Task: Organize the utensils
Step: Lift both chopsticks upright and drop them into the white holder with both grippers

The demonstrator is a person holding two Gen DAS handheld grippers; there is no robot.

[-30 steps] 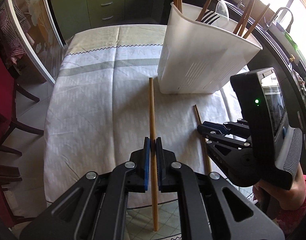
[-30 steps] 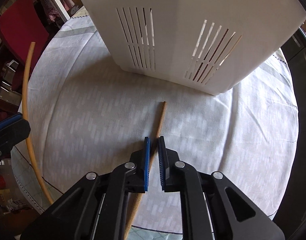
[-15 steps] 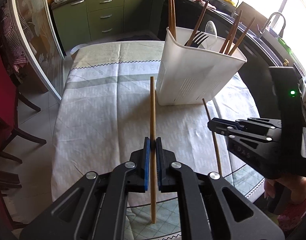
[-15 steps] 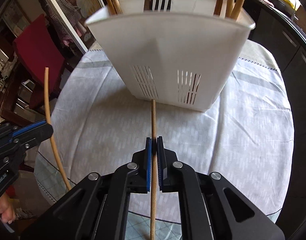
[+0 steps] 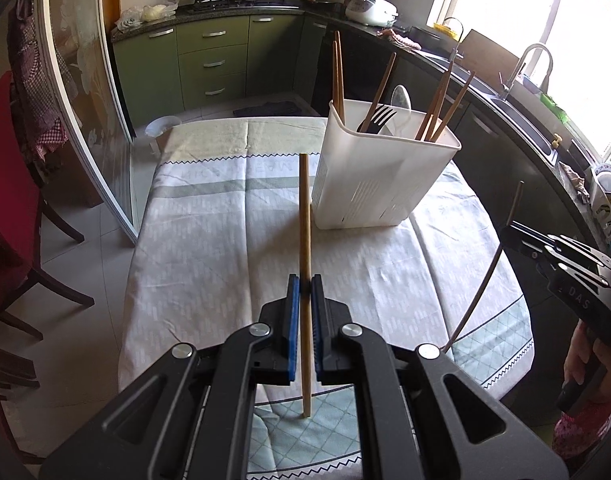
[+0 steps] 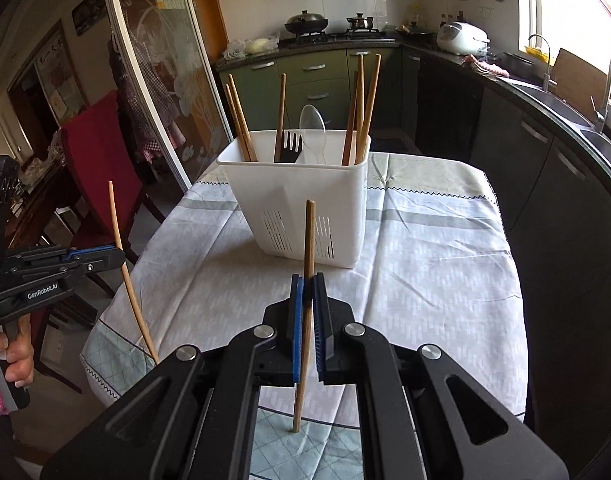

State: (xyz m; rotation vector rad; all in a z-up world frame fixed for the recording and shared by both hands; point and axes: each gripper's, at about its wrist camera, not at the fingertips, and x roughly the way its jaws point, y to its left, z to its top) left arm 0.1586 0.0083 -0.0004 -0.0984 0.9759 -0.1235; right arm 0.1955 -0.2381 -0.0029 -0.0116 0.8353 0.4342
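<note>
Wooden chopstick (image 5: 304,216) pinched in my left hand-held gripper (image 5: 304,294), pads closed on it below the middle, stick upright and clear of the worktop (image 5: 209,248). Right hand-held gripper (image 6: 308,294) likewise closed on a second chopstick (image 6: 310,240), also lifted, tip pointing up. Both hang on the near side of the white caddy (image 6: 305,200), which stands toward the far end of the cloth.

Handling, as I judge it: light, stiff, smooth and round, so prone to swivelling between flat pads. A low grip leaves a long free end that can swing; a hold nearer mid-length would steady it (slip risk is rotation, not dropping).

Surroundings: caddy already holds more chopsticks at left and right, with a black fork (image 6: 292,145) and a clear spoon (image 6: 312,124) in the middle. Those upright sticks crowd the openings and could deflect an incoming tip. Caddy rim is tall, so I expect to need height before lowering. Red chair (image 6: 101,152) stands off to the left, well apart.
</note>
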